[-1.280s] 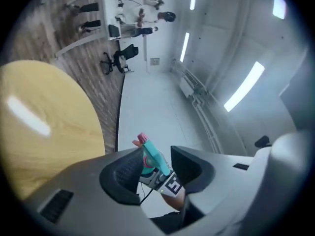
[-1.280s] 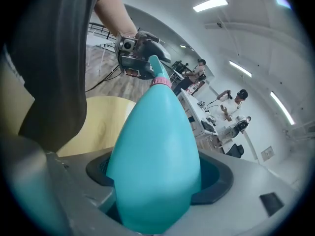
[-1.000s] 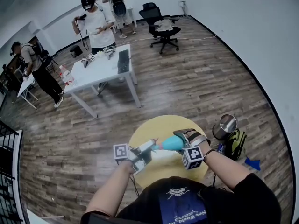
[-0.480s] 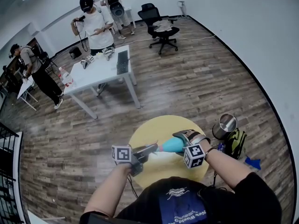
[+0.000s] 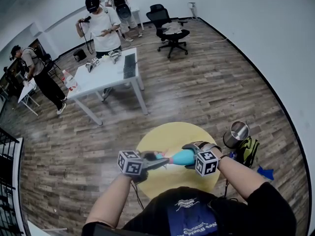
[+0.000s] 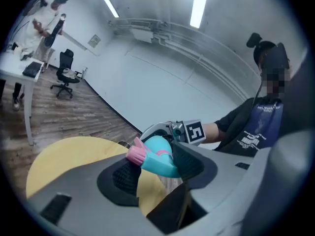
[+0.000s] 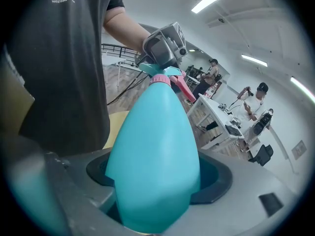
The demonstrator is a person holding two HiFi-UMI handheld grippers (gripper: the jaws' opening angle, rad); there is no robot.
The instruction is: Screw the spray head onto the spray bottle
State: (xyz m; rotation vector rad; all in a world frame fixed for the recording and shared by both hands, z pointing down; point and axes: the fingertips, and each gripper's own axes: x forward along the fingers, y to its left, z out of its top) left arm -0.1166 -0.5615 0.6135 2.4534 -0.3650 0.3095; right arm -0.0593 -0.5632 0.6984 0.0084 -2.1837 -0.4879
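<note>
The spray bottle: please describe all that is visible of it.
The spray bottle is turquoise, smooth, plastic-looking, a drop shape narrowing toward a pink collar. It lies roughly level above the yellow table. The right hand-held gripper clamps its wide body; the left hand-held gripper holds the spray head at its neck.

spray head (image 5: 158, 157) left of spray bottle (image 5: 183, 156), above table (image 5: 170, 132)

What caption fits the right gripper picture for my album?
Right gripper clamps a turquoise spray bottle while the left gripper grips the spray head at its top.
</note>
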